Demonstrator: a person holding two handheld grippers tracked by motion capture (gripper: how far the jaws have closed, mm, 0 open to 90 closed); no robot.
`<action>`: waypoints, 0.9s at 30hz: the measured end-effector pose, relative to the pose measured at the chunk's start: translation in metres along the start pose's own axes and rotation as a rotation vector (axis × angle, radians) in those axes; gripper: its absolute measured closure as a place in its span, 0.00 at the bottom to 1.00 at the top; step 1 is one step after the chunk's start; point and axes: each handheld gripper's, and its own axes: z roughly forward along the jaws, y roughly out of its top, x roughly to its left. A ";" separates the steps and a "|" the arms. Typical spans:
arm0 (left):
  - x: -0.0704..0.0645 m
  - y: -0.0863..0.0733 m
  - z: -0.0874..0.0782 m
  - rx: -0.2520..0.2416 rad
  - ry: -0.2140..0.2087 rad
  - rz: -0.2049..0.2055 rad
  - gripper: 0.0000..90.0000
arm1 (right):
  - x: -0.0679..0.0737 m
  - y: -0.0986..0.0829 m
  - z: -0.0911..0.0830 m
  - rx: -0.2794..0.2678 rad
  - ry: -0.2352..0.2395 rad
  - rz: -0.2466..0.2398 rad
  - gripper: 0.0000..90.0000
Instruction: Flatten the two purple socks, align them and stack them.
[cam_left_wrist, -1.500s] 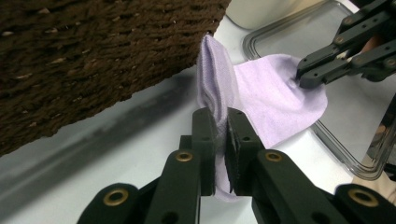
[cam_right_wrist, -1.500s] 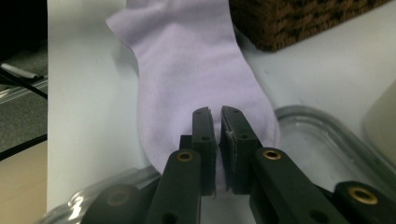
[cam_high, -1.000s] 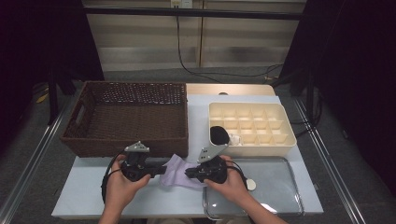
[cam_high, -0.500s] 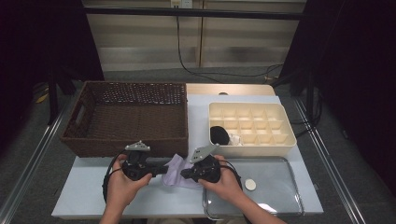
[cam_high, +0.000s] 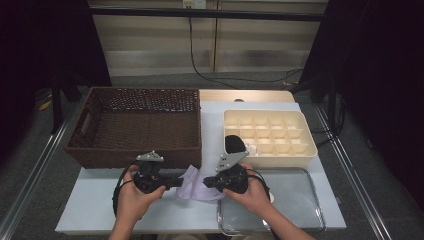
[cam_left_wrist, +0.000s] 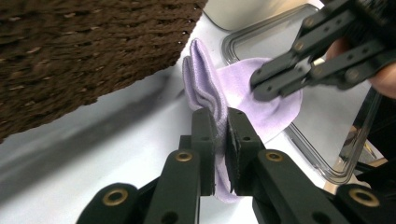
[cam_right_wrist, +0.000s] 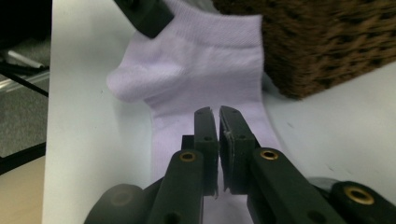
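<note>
Sock (cam_high: 196, 183): pale lilac, lying on the desk (cam_high: 100, 210) just in front of the wicker basket (cam_high: 137, 127), held between the two grippers; its far end reaches the rim of the clear tray (cam_high: 300, 210).
Left gripper (cam_left_wrist: 221, 122): jaws pressed together on a fold of the sock at the cuff end, the fabric bunched into ridges just past them.
Right gripper (cam_right_wrist: 218, 121): jaws nearly shut, pinching the flat foot part of the sock; only a thin layer sits between them.
Risk, slip: the right pinch looks shallow and near the edge, so a firm pull away from the basket could draw the cloth out.
Risk, uneven fold: the left side is gathered and the right is flat, so the sock may twist or crease if it is stretched or folded over.
Risk, snag: the sock lies close to the basket's rough weave, and a lift toward it could catch the knit.
Organiser (cam_high: 270, 132): cream compartment box beside the basket, a dark item (cam_high: 235, 144) at its near corner; a wide swing of the right hand could knock it.
</note>
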 end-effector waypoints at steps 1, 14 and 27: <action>0.000 0.000 0.001 0.001 -0.001 0.001 0.93 | -0.001 -0.001 -0.003 0.000 -0.004 0.003 0.95; -0.014 0.009 0.013 0.048 -0.002 0.027 0.92 | -0.011 -0.019 -0.033 -0.020 -0.050 0.015 0.95; -0.024 0.015 0.022 0.066 -0.003 0.054 0.92 | -0.020 -0.048 -0.060 -0.029 -0.078 0.075 0.94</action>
